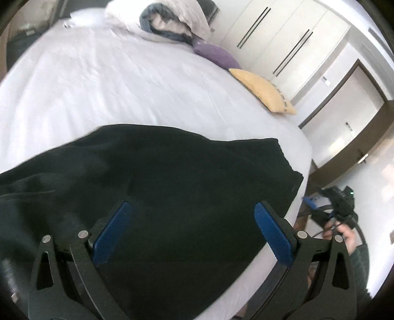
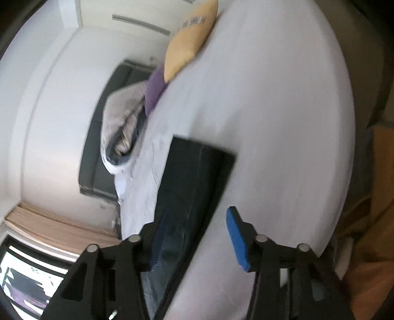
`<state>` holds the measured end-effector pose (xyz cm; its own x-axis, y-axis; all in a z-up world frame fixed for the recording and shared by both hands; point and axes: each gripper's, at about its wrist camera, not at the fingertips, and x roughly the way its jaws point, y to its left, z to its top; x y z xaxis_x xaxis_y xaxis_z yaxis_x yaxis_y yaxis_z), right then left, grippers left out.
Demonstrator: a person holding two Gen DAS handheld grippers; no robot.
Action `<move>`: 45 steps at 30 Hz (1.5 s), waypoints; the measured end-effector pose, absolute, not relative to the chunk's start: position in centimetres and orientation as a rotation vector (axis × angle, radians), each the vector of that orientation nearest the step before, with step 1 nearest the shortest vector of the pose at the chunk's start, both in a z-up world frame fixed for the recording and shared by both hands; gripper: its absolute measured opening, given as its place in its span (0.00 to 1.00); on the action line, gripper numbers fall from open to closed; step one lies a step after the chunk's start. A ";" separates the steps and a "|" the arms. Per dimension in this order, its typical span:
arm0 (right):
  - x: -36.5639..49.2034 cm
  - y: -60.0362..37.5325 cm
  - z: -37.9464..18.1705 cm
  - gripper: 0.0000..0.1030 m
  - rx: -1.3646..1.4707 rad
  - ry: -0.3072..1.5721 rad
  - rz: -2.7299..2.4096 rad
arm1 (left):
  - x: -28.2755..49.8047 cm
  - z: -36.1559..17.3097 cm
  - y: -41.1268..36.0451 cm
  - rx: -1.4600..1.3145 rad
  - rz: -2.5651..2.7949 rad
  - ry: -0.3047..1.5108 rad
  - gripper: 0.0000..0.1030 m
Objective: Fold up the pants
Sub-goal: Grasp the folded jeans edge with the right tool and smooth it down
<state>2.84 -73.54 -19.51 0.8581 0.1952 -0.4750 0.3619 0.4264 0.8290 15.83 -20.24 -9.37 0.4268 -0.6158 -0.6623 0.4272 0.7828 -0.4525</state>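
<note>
Black pants flat on white bed, both tongs apparently open, empty.

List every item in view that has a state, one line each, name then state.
black pants: lying on the bed, partly folded, gripped by neither gripper
left gripper: open, above the pants
right gripper: open, nothing pinched
white bed sheet: spread, lightly wrinkled
yellow cushion: lying at the bed edge
purple cushion: lying beside the yellow one
bedding bundle: rolled up, at the bed's far end
</note>
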 end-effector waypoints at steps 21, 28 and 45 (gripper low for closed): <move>7.1 -77.0 -22.7 0.51 1.300 0.436 -0.082 | 17.7 -13.8 -19.5 -0.453 -0.822 1.020 0.43; 7.1 -77.0 -22.8 0.22 1.277 0.470 -0.115 | 19.6 -18.5 -18.2 -0.624 -0.798 1.130 0.26; 7.5 -74.8 -18.9 0.11 1.073 0.502 -0.207 | 19.5 -19.9 -16.4 -0.669 -0.809 1.112 0.21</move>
